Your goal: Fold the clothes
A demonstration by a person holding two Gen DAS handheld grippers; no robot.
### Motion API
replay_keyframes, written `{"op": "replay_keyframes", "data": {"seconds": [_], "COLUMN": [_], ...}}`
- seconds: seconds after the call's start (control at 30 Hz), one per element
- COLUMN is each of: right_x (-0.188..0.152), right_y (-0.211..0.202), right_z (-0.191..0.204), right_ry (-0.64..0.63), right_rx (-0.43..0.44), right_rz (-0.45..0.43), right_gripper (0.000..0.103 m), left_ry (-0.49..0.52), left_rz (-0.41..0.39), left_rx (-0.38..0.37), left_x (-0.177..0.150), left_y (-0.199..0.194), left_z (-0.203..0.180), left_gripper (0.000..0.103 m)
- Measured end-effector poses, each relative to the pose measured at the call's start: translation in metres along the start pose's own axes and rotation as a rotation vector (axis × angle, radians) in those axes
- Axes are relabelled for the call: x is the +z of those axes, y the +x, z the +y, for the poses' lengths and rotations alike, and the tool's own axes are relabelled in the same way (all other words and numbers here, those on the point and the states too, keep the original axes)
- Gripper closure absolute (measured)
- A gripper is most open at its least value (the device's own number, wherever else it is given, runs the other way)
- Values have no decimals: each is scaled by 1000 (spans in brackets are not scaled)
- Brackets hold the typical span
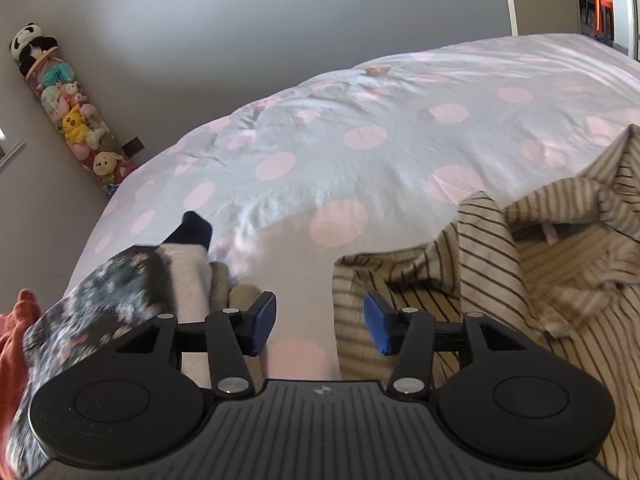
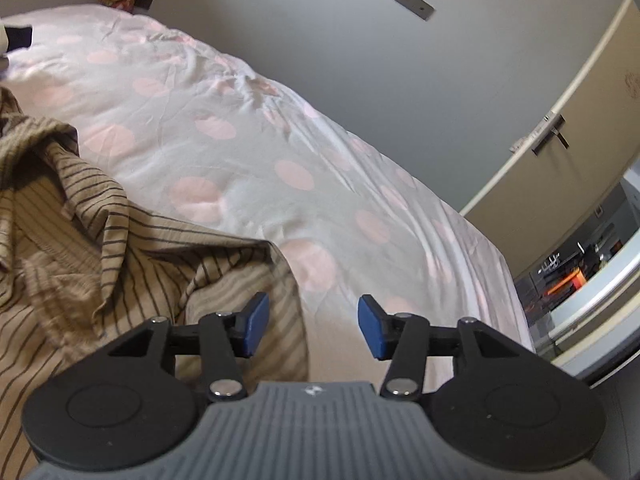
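Observation:
A crumpled beige shirt with dark stripes (image 1: 520, 264) lies on the bed, filling the right side of the left wrist view. My left gripper (image 1: 320, 326) stands open just above the bedspread; its right pad sits over the shirt's left edge and only bare sheet lies between the jaws. The same striped shirt (image 2: 100, 248) fills the left of the right wrist view. My right gripper (image 2: 312, 326) is open too, its left pad over the shirt's right edge, with only sheet between the jaws.
The bed (image 1: 360, 152) has a pale cover with pink dots. A pile of other clothes lies at the left: a dark floral garment (image 1: 92, 304), a white piece (image 1: 188, 276) and an orange one (image 1: 16, 336). A tube of plush toys (image 1: 72, 108) leans on the wall. A door (image 2: 560, 128) is beyond the bed.

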State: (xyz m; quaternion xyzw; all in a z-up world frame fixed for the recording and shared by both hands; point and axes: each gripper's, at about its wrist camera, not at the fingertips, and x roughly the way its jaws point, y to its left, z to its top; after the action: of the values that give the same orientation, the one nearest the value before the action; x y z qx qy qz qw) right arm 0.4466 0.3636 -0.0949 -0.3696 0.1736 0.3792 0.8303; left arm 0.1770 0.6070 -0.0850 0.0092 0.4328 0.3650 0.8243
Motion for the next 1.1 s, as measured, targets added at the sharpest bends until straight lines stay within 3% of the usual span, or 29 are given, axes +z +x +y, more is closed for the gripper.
{"op": "replay_keyframes", "data": {"seconds": [0.3, 0.5, 0.77, 0.97, 1.1], "right_x": [-93, -151, -160, -146, -148], "right_y": [-72, -84, -38, 23, 57], "right_z": [-77, -110, -118, -122, -119], "right_ry": [350, 586, 664, 667, 697], "right_rx": [37, 70, 74, 83, 107], "right_rz": [115, 142, 120, 123, 149], "right_gripper": [62, 63, 61, 60, 55], "left_ry": [-39, -186, -203, -219, -202], "left_rz": [63, 103, 148, 146, 118], "left_rx": [-15, -41, 7, 55, 56], "left_x": [-66, -102, -109, -113, -114], "left_y": [-78, -94, -70, -29, -15], "left_z": [-3, -12, -22, -23, -26], "left_gripper": [55, 55, 55, 55, 55]}}
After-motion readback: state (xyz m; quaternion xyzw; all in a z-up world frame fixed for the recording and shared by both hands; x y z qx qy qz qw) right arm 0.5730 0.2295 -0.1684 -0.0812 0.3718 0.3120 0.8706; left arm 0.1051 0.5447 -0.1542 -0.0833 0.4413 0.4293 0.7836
